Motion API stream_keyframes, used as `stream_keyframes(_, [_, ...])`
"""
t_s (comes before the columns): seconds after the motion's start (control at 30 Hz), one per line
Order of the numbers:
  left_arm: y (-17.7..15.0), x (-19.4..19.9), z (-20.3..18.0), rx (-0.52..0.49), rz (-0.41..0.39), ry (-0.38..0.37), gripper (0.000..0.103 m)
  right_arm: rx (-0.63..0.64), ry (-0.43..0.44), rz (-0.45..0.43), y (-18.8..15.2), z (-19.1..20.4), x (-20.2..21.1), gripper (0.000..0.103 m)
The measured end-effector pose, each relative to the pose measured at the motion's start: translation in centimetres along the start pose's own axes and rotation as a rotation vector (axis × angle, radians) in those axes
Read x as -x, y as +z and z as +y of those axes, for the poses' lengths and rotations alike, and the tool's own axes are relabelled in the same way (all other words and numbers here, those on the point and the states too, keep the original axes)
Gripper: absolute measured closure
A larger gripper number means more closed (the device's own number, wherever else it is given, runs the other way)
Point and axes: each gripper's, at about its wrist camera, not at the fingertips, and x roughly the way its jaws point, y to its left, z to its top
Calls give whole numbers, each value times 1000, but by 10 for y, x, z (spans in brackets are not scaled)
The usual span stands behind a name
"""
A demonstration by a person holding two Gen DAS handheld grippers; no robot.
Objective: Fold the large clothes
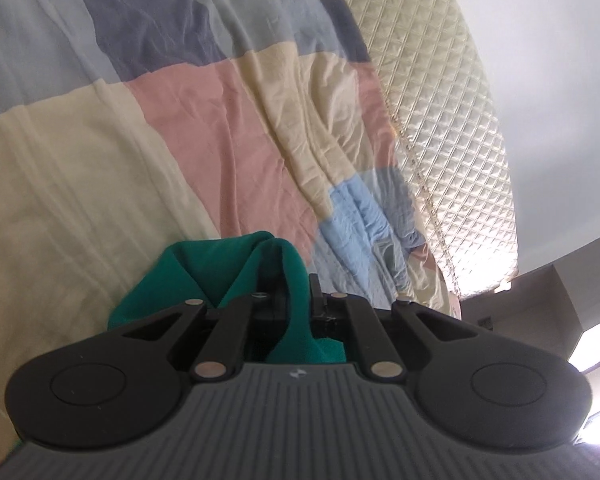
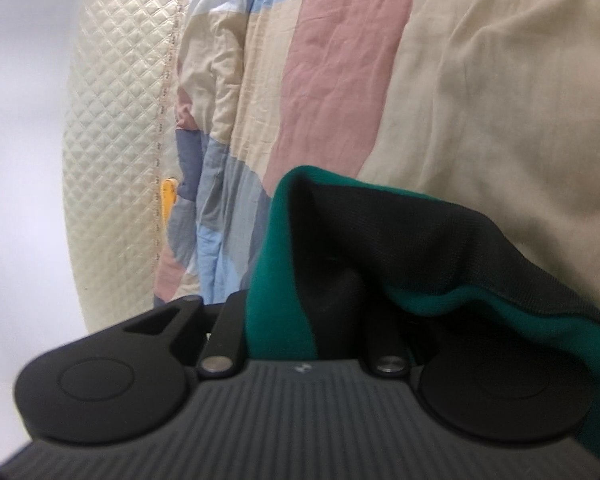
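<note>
A green garment (image 1: 204, 276) lies bunched on the patchwork bedcover (image 1: 220, 140) right in front of my left gripper (image 1: 296, 292). That gripper is shut on a fold of the green fabric, which runs back between its fingers. In the right wrist view the same garment (image 2: 420, 240) shows green outside and black inside. It rises in a peak and drapes over my right gripper (image 2: 312, 312), hiding its fingertips. Fabric fills the gap between the right jaws, but I cannot see whether the pads press on it.
The bedcover (image 2: 340, 80) is a wrinkled patchwork of cream, pink, blue and grey. A cream quilted mattress side (image 1: 440, 120) (image 2: 112, 120) borders it, with a plain pale wall (image 1: 560, 80) beyond. A small yellow object (image 2: 168, 196) sits at the mattress edge.
</note>
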Motion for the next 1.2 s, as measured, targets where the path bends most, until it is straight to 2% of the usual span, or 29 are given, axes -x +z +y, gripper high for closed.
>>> stream_keyframes(0.03, [-2, 5, -2, 5, -6, -8, 85, 18, 21, -2, -1, 4, 2, 74])
stream_keyframes(0.07, [-4, 7, -5, 10, -9, -19, 70, 40, 50, -4, -2, 9, 6, 65])
stream_keyframes(0.1, [-6, 12, -8, 12, -12, -32, 61, 60, 81, -3, -4, 16, 9, 50])
stream_keyframes(0.13, [-8, 17, -14, 6, -19, -43, 47, 80, 112, 0, -7, 22, 13, 41])
stream_keyframes(0.17, [-11, 23, -20, -9, -29, -41, 41, 106, 132, 0, -10, 28, 18, 29])
stream_keyframes(0.2, [-14, 30, -28, -35, -42, -30, 40, 139, 137, 0, -14, 34, 24, 26])
stream_keyframes(0.43, [-41, 91, -80, -282, -100, -10, 38, 374, 110, 22, -57, 68, 65, 26])
stream_keyframes(0.5, [-58, 105, -97, -401, -65, 1, 38, 466, 105, 30, -69, 81, 71, 26])
stream_keyframes(0.57, [-80, 113, -112, -518, 14, -13, 38, 576, 102, 33, -79, 94, 74, 26])
stream_keyframes(0.63, [-102, 113, -119, -577, 97, -32, 38, 684, 86, 33, -90, 105, 73, 26])
stream_keyframes(0.73, [-132, 98, -121, -632, 170, 51, 38, 835, 24, 58, -109, 113, 67, 27])
stream_keyframes(0.8, [-142, 83, -116, -659, 182, 123, 38, 915, -55, 74, -120, 111, 60, 28])
stream_keyframes(0.83, [-144, 76, -112, -664, 174, 159, 38, 945, -92, 80, -124, 109, 55, 30])
stream_keyframes(0.87, [-145, 70, -110, -671, 161, 189, 38, 969, -135, 82, -127, 106, 49, 38])
stream_keyframes(0.9, [-144, 66, -107, -676, 144, 209, 38, 994, -177, 77, -128, 104, 43, 45])
stream_keyframes(0.97, [-140, 58, -105, -670, 112, 227, 38, 1065, -237, 60, -131, 103, 32, 51])
stream_keyframes(1.07, [-126, 42, -103, -662, 82, 259, 38, 1158, -293, 52, -135, 108, 12, 51])
stream_keyframes(1.2, [-108, 20, -99, -660, 56, 286, 38, 1128, -318, 100, -124, 106, -24, 51])
